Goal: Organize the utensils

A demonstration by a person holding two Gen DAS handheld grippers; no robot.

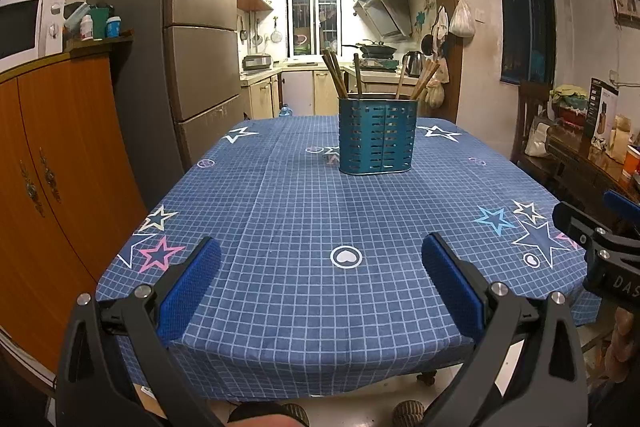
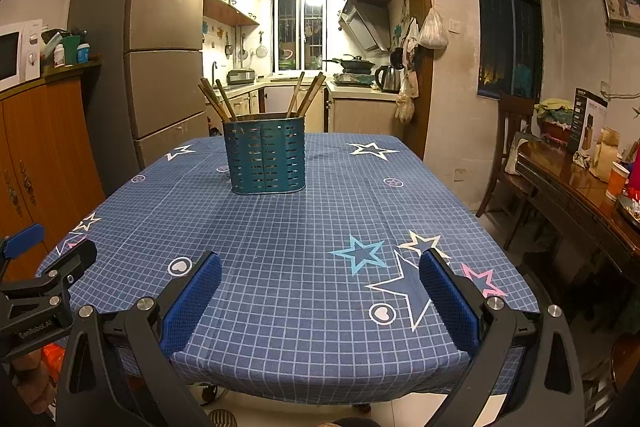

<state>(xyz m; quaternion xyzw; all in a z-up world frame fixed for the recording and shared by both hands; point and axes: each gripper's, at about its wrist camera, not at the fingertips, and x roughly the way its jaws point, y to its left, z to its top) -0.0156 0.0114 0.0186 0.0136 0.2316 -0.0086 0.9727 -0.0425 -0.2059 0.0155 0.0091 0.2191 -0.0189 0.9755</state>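
A teal perforated utensil holder point(image 1: 377, 137) stands upright toward the far side of the table; it also shows in the right wrist view point(image 2: 264, 158). Several wooden chopsticks point(image 1: 337, 75) lean in its left and right compartments, and show in the right wrist view point(image 2: 218, 103). My left gripper point(image 1: 320, 251) is open and empty over the table's near edge. My right gripper point(image 2: 320, 263) is open and empty, also at the near edge. Each gripper shows at the other view's side: the right one in the left wrist view point(image 1: 592, 239), the left one in the right wrist view point(image 2: 44, 267).
The table wears a blue checked cloth with stars point(image 1: 304, 211). An orange cabinet point(image 1: 52, 167) with a microwave stands left, a grey fridge point(image 1: 196, 39) behind it. A wooden side table point(image 2: 580, 187) with boxes and cups and a chair point(image 2: 512, 147) stand right.
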